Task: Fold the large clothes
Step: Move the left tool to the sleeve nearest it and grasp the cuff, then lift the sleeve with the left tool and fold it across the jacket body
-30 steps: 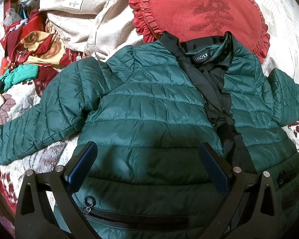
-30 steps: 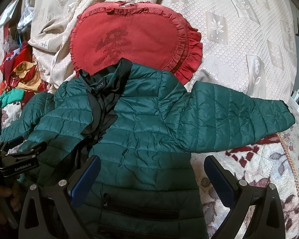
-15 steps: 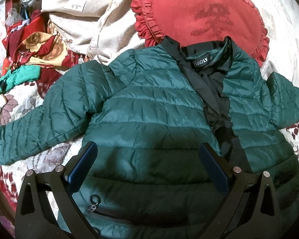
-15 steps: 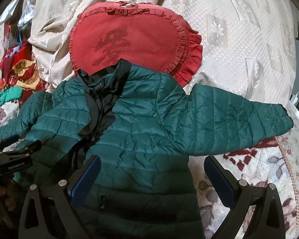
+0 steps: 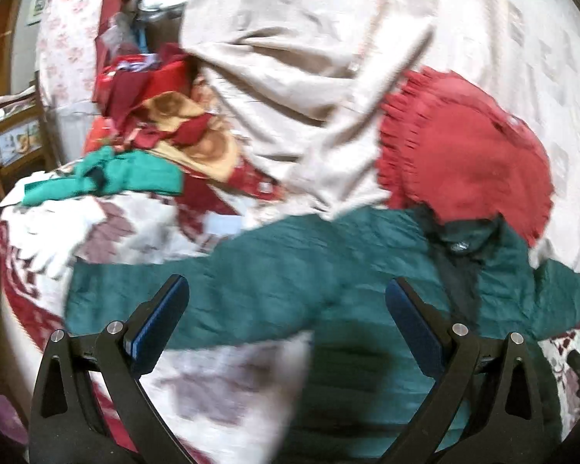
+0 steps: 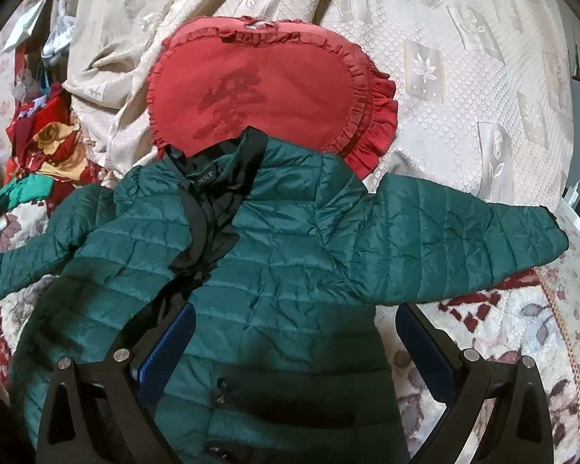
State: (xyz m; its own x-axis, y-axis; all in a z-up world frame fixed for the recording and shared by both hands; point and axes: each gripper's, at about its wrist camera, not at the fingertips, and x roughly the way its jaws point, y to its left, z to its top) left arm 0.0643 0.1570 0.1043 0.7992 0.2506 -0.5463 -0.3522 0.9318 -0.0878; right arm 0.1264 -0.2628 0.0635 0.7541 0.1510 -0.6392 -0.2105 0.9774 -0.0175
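Left tongs (image 5: 286,323) hanging wide apart, holding nothing, now swung over to the jacket's left sleeve (image 5: 197,301); that view blurring. Right tongs (image 6: 295,342) also gaping apart, empty, staying over the jacket's lower front. Green puffy jacket (image 6: 282,255) lying flat on the bed (image 6: 522,328), sleeves spread, collar touching the red pillow (image 6: 266,89).

Dark green quilted jacket (image 6: 282,255), black lining; red ruffled cushion (image 6: 274,85); cream leaf-patterned bedspread (image 6: 464,50).
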